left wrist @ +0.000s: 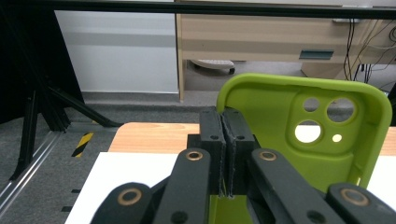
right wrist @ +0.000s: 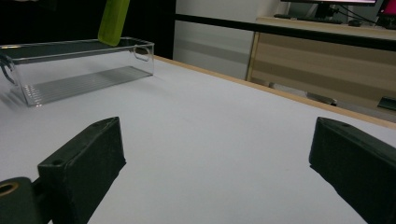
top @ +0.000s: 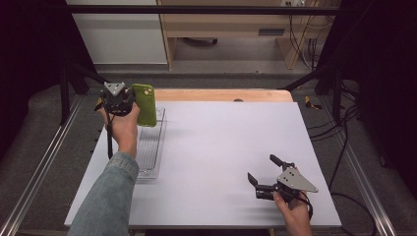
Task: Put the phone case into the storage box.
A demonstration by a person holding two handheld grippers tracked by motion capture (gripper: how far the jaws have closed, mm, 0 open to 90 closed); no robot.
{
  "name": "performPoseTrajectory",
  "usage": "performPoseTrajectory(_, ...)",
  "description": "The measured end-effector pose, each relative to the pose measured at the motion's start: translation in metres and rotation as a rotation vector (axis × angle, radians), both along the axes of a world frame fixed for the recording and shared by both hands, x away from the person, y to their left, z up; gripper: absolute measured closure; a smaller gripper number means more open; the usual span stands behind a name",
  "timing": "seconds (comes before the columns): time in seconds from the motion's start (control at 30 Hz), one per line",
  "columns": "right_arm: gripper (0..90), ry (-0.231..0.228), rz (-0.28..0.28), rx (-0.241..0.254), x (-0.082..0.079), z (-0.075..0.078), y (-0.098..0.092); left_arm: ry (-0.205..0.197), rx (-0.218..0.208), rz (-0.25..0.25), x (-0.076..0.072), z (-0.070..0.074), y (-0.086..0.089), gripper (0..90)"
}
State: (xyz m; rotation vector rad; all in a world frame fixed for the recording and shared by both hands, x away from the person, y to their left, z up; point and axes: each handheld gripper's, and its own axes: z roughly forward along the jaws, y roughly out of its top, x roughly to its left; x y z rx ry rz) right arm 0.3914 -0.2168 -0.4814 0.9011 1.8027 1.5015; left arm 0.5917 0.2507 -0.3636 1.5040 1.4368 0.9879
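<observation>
- The green phone case [top: 145,104] hangs in the air over the far end of the clear plastic bin [top: 151,162], roughly upright, its lower end just above the bin's rim; in the right gripper view its bottom corner [right wrist: 113,21] dips toward the bin's open top [right wrist: 74,70].
- The left gripper [top: 129,101] is clamped on the case's thin side wall: in the left gripper view the two black jaws stand pressed together with the green edge pinched between them, and the case [left wrist: 308,140] opens away from the bin's side, its camera cut-outs plain to see.
- The case looks light and rubbery, likely silicone, so it should flex rather than crack; a pinch on one wall may let it sag or twist.
- Its soft matte skin probably grips the pads well, so slipping seems a small risk.
- A hold on the long side wall near the middle, as here, keeps it balanced; the thinner frame around the lens holes is the weaker place to take it.
- The right gripper [top: 260,174] rests low on the white table [top: 221,142], well apart from the bin, its jaws spread wide with nothing between them.
</observation>
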Motion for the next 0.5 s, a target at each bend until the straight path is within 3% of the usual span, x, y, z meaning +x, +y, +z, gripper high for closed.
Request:
performPoseTrajectory(0.27,3.6,0.000,-0.001,0.003,0.0001,-0.0001,-0.0008,-0.001,-0.003,-0.007,0.0012,-0.0018,-0.0052,87.7)
performPoseTrajectory(0.5,3.6,-0.002,0.002,0.003,0.0000,-0.0001,-0.0006,-0.002,0.020,-0.005,0.0014,-0.0034,-0.0078,87.7)
